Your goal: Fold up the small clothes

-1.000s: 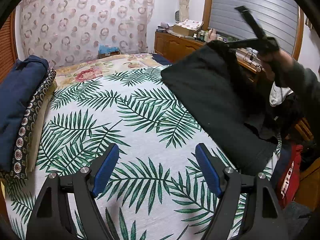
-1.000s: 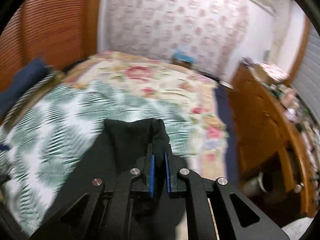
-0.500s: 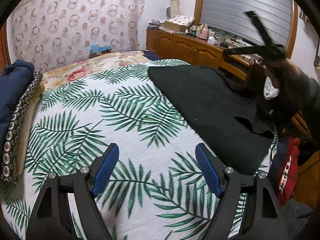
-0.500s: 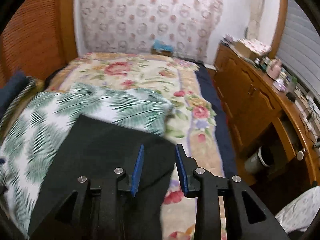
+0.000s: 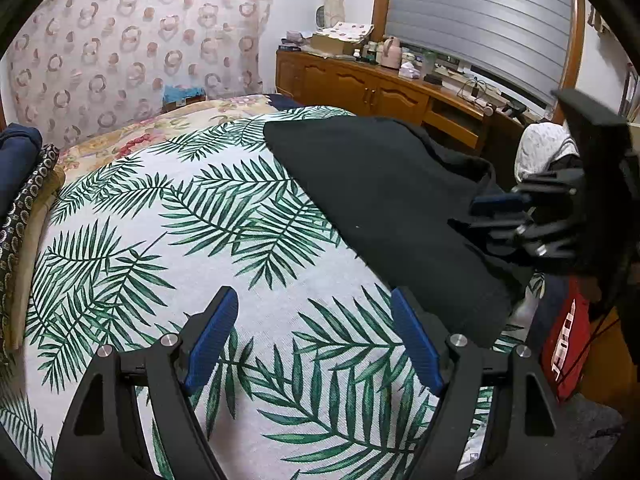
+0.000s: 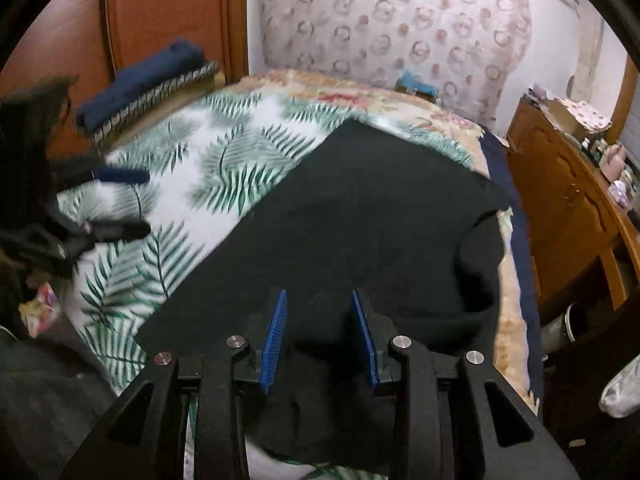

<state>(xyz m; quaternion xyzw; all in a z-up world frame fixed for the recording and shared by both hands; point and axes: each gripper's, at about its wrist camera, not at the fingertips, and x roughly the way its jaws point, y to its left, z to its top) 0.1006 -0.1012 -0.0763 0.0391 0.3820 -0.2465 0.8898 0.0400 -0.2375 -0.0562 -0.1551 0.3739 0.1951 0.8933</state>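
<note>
Jaws of the right gripper (image 6: 319,334) stand partly apart above the black garment (image 6: 360,216), their blue pads (image 6: 273,340) clear of the cloth and pinching nothing; whether the tips brush the fabric underneath cannot be told. The garment lies spread on the palm-leaf sheet (image 6: 208,168) along the bed's right-hand edge, its near end rumpled into folds under the gripper, its far corner reaching toward the floral blanket (image 6: 404,100). From the left wrist view the same garment (image 5: 380,200) runs diagonally across the right side of the sheet (image 5: 200,240), with the right gripper (image 5: 500,216) hanging over its crumpled end. The left gripper (image 5: 316,340) is wide apart over bare sheet, empty, its right pad near the garment's lower hem without touching it. Folded dark blue cloth (image 5: 16,160) and a patterned piece (image 5: 24,208) are stacked at the sheet's left edge. A wooden cabinet (image 5: 360,88) along the wall carries boxes, bottles and small clutter. A red bag (image 5: 568,340) sits on the floor beside the bed.
</note>
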